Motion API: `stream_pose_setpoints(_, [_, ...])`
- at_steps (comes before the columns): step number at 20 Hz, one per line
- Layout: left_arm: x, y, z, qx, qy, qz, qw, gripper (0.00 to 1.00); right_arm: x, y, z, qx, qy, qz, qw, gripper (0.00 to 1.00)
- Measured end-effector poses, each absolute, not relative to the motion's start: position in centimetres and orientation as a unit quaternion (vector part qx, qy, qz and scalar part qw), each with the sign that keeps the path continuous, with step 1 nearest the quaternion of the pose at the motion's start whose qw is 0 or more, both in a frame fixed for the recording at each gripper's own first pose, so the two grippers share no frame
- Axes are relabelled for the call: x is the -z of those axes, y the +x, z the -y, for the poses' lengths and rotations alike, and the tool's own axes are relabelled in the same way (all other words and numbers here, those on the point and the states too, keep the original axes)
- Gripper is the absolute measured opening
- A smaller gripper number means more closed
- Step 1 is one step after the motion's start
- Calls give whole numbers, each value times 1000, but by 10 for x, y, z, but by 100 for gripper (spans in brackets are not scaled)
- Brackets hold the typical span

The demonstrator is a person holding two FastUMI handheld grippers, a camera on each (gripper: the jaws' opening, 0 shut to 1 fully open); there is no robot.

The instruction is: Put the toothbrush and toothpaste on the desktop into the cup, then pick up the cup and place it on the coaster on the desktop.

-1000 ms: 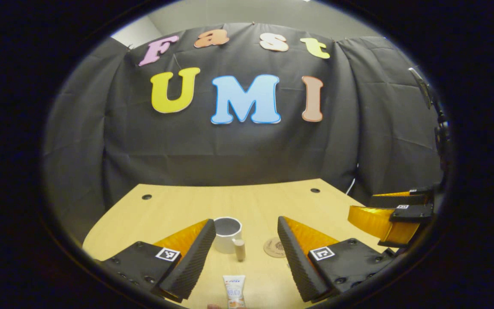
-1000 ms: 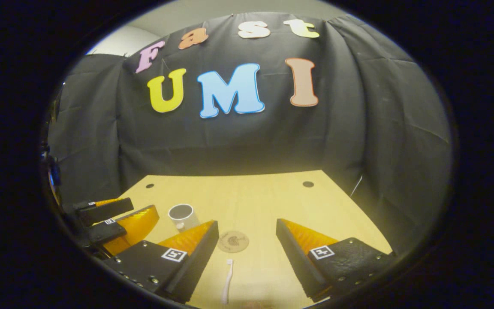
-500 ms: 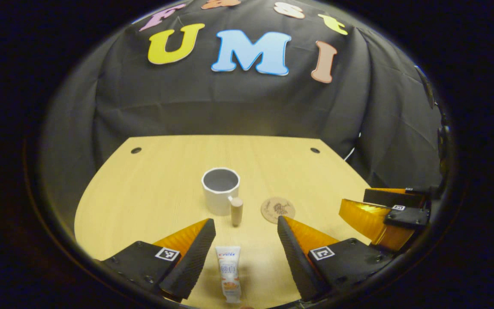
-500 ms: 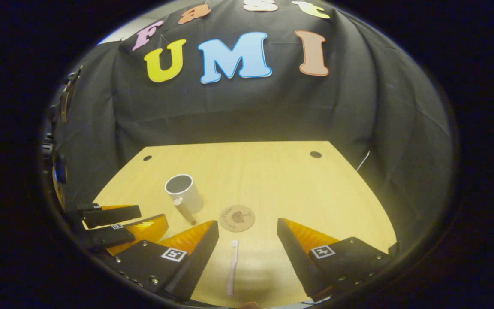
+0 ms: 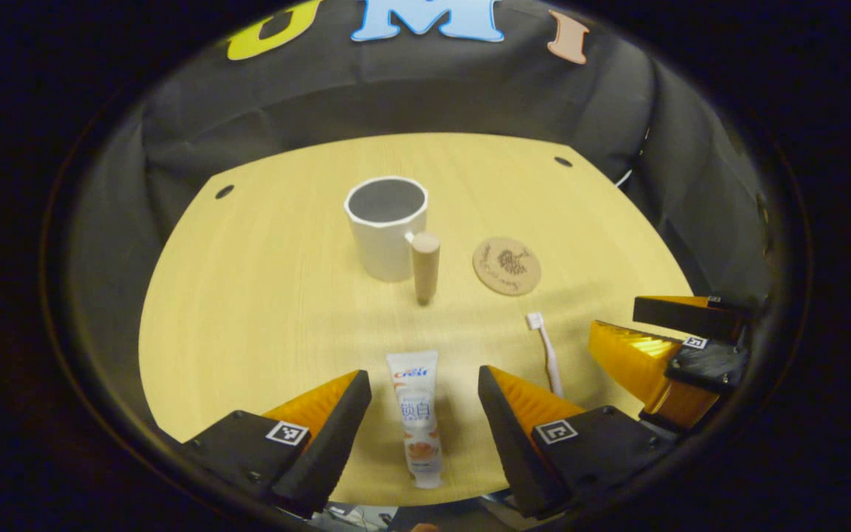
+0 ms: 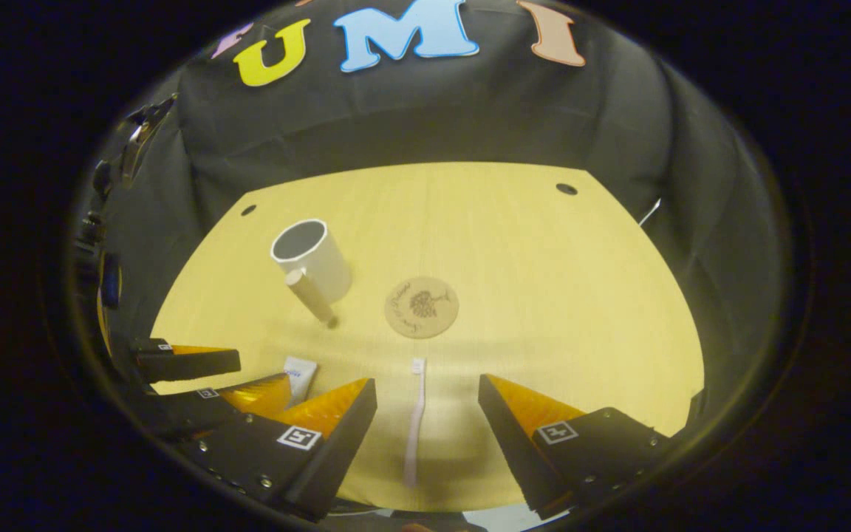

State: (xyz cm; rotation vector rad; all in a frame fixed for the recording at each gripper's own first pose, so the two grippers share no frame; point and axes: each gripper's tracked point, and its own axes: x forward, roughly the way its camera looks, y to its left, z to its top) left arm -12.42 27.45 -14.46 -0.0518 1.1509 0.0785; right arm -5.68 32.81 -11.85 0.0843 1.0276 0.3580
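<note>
Two tools spread, cup empty

Left tool [image 5: 424, 403] gapes over the toothpaste [image 5: 418, 415]; right tool [image 6: 425, 414] gapes over the toothbrush [image 6: 414, 421]. Cup [image 5: 385, 227] stands on the surface [image 5: 248, 295], holding nothing, beside the coaster [image 5: 507, 265].

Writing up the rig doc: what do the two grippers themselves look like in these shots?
Both match. Left gripper and right gripper each have two wedge-shaped fingers with ribbed inner faces, bolted to black textured blocks with visible screws. Each block carries a small square black-and-white fiducial tag. No cables visible on them.
</note>
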Motion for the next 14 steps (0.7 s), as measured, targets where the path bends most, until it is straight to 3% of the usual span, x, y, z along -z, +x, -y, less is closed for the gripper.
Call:
stream_pose_setpoints(3, [143, -132, -268, -40, -43, -575, 816, 96, 136, -64, -335, -176, 38, -522, 833, 91])
stream_pose_setpoints(4, [146, -136, -266, -43, -49, -584, 809, 92, 143, -67, -336, -178, 36, -531, 828, 91])
stream_pose_setpoints(14, [182, -151, -262, -40, -81, -647, 757, 96, 182, -83, -349, -186, 25, -605, 774, 91])
